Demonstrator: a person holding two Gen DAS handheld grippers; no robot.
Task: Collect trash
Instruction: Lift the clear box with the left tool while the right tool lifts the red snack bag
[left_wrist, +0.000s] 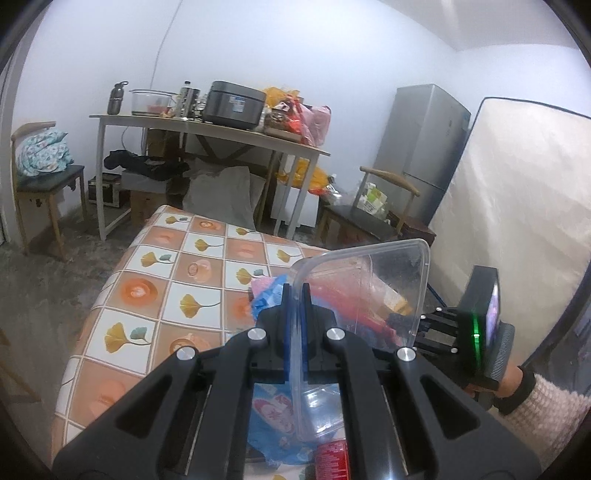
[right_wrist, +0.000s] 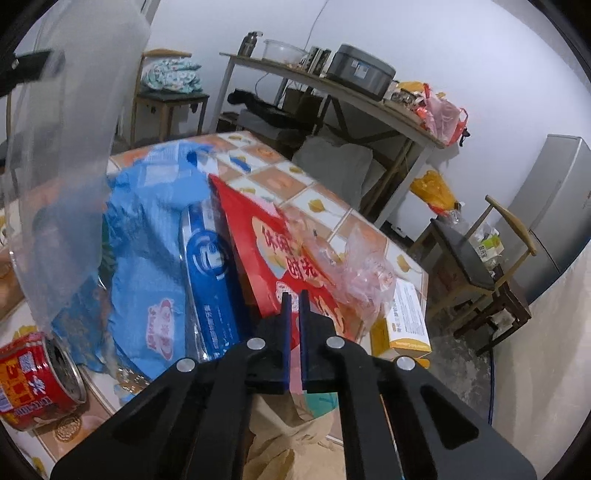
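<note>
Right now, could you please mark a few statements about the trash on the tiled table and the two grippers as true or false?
1. The left gripper is shut on the clear plastic container. True.
2. The red can stands upright. False: it lies on its side, open end showing.
3. The red box leans beside the blue packet. True.
4. The right gripper stands wide open. False: it is shut, with nothing visibly held.
5. The yellow box sits on the chair. False: it lies at the table's edge.
</note>
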